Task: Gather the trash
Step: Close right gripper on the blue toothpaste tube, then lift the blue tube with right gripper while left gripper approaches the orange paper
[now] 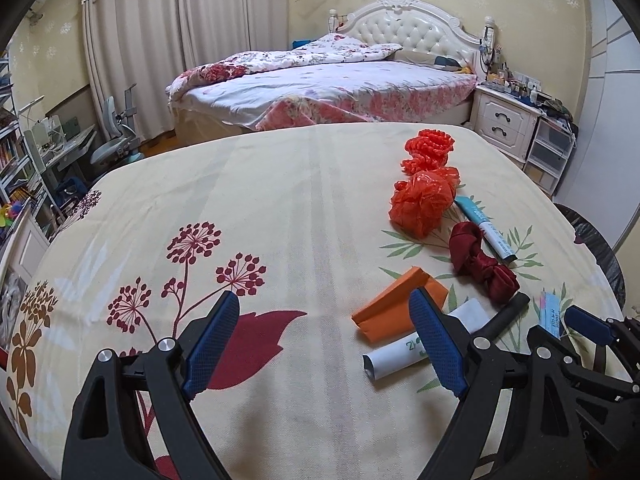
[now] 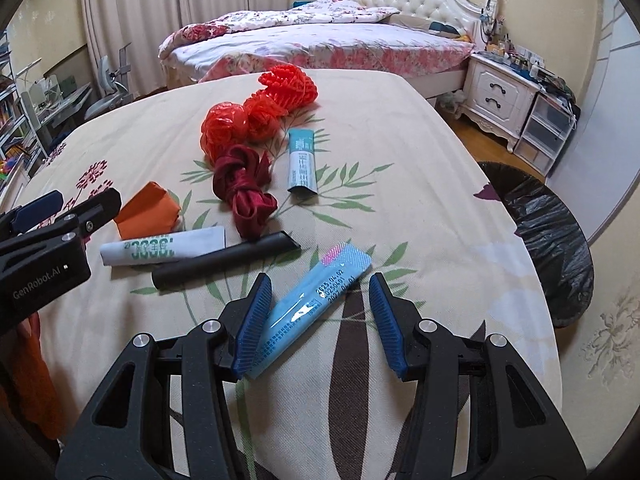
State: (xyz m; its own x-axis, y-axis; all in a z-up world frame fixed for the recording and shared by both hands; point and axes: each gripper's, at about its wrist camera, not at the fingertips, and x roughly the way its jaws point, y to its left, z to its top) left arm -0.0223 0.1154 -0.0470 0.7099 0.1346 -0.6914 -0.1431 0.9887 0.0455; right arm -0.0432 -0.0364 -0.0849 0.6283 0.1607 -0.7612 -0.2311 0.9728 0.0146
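A light blue wrapper [image 2: 316, 312] with printed dates lies flat at the lower centre of the right wrist view, between the spread, non-touching fingers of the right gripper [image 2: 318, 326]. Around it on the cream floral tablecloth [image 2: 400, 128] lie a black tube [image 2: 224, 258], a white roll [image 2: 160, 248], orange paper [image 2: 146, 212], a dark red scrunchie [image 2: 244, 188], a teal packet [image 2: 302, 164] and red plastic bags [image 2: 240, 124]. The left gripper [image 1: 324, 340] is spread wide over bare cloth, lower centre of its view. A black-lined bin [image 2: 556, 240] stands at right; a bed [image 2: 320, 44] fills the top.
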